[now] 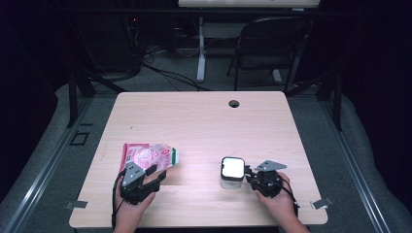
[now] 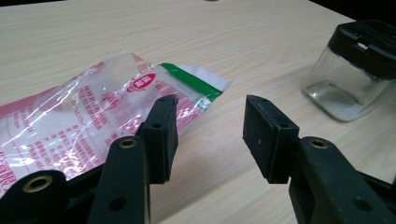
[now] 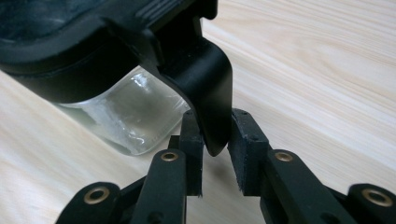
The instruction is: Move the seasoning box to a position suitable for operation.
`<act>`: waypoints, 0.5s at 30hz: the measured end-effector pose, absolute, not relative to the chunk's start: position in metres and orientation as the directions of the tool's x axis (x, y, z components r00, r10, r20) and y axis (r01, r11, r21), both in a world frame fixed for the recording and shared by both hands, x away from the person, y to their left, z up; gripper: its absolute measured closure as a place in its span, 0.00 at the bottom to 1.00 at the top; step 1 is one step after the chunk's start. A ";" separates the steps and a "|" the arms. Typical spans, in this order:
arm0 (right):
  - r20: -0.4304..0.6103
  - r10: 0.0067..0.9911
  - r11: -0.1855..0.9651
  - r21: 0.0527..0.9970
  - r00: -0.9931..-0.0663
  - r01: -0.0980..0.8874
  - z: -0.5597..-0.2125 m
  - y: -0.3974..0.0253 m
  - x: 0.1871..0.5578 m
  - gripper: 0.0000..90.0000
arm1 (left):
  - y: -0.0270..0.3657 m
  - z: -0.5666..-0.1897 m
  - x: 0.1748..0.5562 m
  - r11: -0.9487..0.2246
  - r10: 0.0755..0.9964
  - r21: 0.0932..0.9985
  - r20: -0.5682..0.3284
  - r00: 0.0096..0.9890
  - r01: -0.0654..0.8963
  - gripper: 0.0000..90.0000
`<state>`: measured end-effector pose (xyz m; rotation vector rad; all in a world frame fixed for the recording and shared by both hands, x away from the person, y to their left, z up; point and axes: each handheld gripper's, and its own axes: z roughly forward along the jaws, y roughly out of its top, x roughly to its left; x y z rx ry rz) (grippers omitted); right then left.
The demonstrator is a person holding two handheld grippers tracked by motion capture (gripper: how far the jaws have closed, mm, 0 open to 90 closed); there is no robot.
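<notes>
Near the left front corner of the worktop (image 1: 204,121) lies a flat plastic bag (image 1: 148,156), clear with pink and red print and a green strip along its right end. It rests on the wood, slightly crumpled. The left gripper (image 1: 154,175) sits just at the bag's front edge, held by the person's left hand (image 1: 128,208) coming in over the front edge of the worktop. In the left gripper view its 2 fingers (image 2: 161,135) stand wide apart with bare wood between them; the left finger lies over or against the bag's near edge, while the right finger is clear of the bag (image 2: 93,116). Nothing is gripped.

Between the bag and the next thing the wood is bare.

Toward the right front of the worktop stands a small clear jar (image 1: 231,172) with a black lid, upright, well apart from the bag. From the left gripper view the jar (image 2: 355,70) appears at the far right, with a little white residue at its bottom. The right gripper (image 1: 248,174) meets the jar from its right side, held by the right hand (image 1: 279,199). In the right gripper view a black latch tab (image 3: 210,93) hangs from the lid, and the 2 fingers (image 3: 247,149) are closed on the tab's lower end, one on each side.

A round cable hole (image 1: 234,103) sits near the back edge, and a black folding chair (image 1: 272,43) stands beyond the worktop.
</notes>
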<state>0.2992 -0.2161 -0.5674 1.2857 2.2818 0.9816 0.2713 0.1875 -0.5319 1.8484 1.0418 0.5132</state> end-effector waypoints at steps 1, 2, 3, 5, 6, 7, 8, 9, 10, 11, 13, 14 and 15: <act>0.042 0.844 0.349 0.714 -0.535 0.607 -0.568 -0.212 0.299 0.84 | 0.185 -0.532 0.271 -0.217 0.827 0.872 -0.075 0.558 0.439 0.61; 0.046 0.835 0.356 0.714 -0.548 0.603 -0.568 -0.206 0.299 0.84 | 0.184 -0.532 0.270 -0.219 0.825 0.874 -0.073 0.561 0.435 0.61; 0.058 0.834 0.346 0.720 -0.549 0.601 -0.569 -0.202 0.299 0.84 | 0.183 -0.532 0.270 -0.224 0.821 0.870 -0.074 0.566 0.439 0.61; 0.059 0.825 0.355 0.720 -0.562 0.597 -0.569 -0.191 0.298 0.84 | 0.181 -0.532 0.269 -0.221 0.816 0.870 -0.081 0.572 0.440 0.61; 0.067 0.823 0.349 0.724 -0.565 0.594 -0.570 -0.186 0.298 0.84 | 0.180 -0.532 0.269 -0.217 0.818 0.870 -0.086 0.569 0.443 0.61; 0.072 0.819 0.349 0.726 -0.570 0.593 -0.570 -0.183 0.297 0.84 | 0.180 -0.533 0.269 -0.219 0.815 0.871 -0.084 0.573 0.440 0.61; 0.073 0.816 0.350 0.727 -0.574 0.591 -0.570 -0.179 0.297 0.84 | 0.179 -0.533 0.269 -0.223 0.812 0.870 -0.084 0.578 0.439 0.61; 0.070 0.809 0.359 0.727 -0.583 0.586 -0.570 -0.176 0.296 0.84 | 0.178 -0.533 0.269 -0.230 0.810 0.867 -0.081 0.580 0.441 0.61; 0.080 0.808 0.351 0.730 -0.583 0.586 -0.571 -0.173 0.295 0.83 | 0.177 -0.533 0.269 -0.231 0.806 0.868 -0.083 0.585 0.441 0.61; 0.084 0.806 0.349 0.732 -0.586 0.585 -0.571 -0.171 0.295 0.83 | 0.176 -0.533 0.269 -0.233 0.805 0.868 -0.081 0.588 0.439 0.61; 0.089 0.799 0.350 0.736 -0.595 0.580 -0.572 -0.170 0.293 0.83 | 0.175 -0.533 0.268 -0.239 0.801 0.868 -0.077 0.593 0.436 0.61; 0.084 0.794 0.359 0.734 -0.602 0.576 -0.571 -0.171 0.293 0.82 | 0.175 -0.533 0.267 -0.239 0.800 0.868 -0.078 0.594 0.435 0.61; 0.094 0.790 0.356 0.734 -0.605 0.578 -0.571 -0.171 0.292 0.81 | 0.176 -0.533 0.267 -0.241 0.800 0.867 -0.078 0.595 0.436 0.61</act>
